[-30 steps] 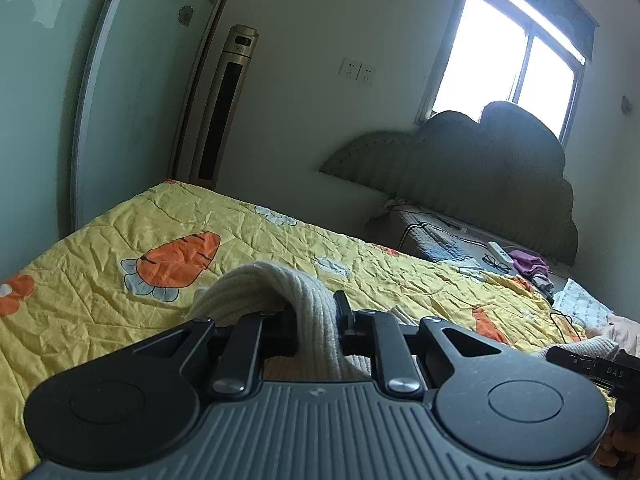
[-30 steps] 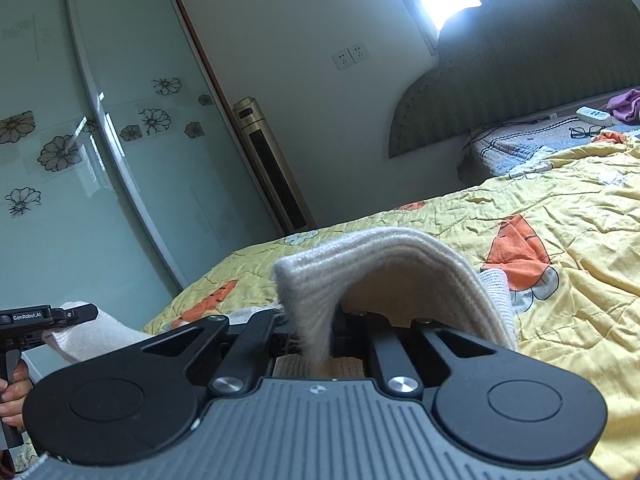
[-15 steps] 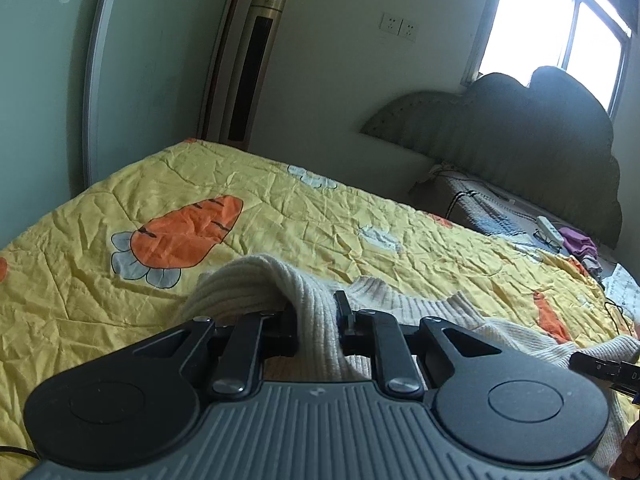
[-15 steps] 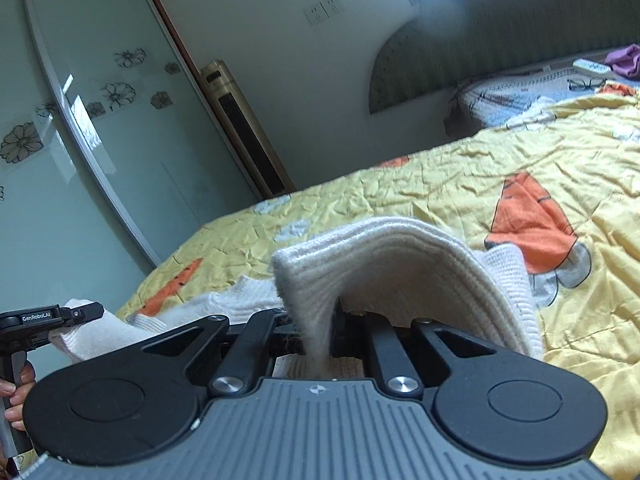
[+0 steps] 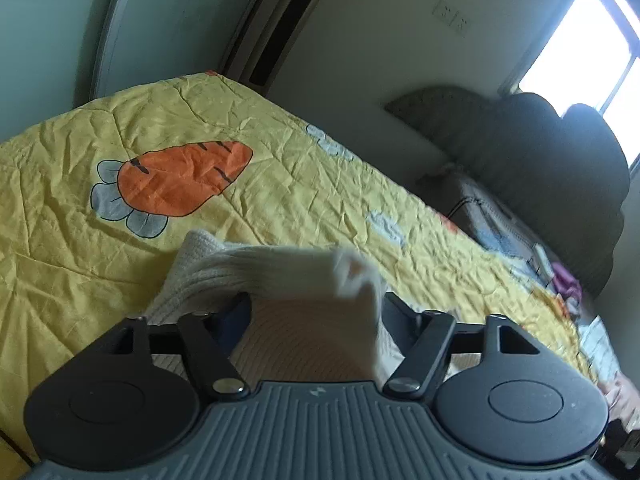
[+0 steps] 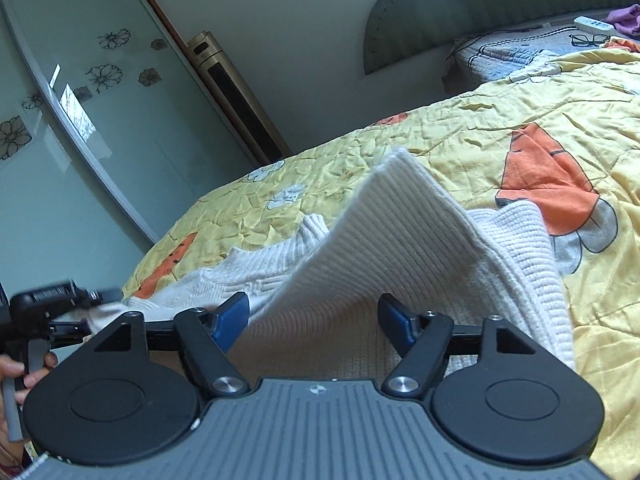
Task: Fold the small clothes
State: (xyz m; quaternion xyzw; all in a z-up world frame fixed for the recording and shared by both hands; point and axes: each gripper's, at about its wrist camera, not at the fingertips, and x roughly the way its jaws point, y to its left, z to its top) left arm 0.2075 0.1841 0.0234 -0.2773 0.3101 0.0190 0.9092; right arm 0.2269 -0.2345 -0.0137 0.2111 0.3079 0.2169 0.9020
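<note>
Sweater (image 6: 400, 240) drapes between both spread tongs, left tongs (image 5: 314, 316) and right tongs (image 6: 314, 316), neither pinching it; rest lies on yellow bedspread (image 6: 460, 136).

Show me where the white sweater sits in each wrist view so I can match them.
Left wrist: the white sweater is low and centre, blurred, a fold raised just above the open left tongs.
Right wrist: the sweater fills the centre, a flap standing above the open right tongs.
Shared landmark: the gold tower fan by the wall.
</note>
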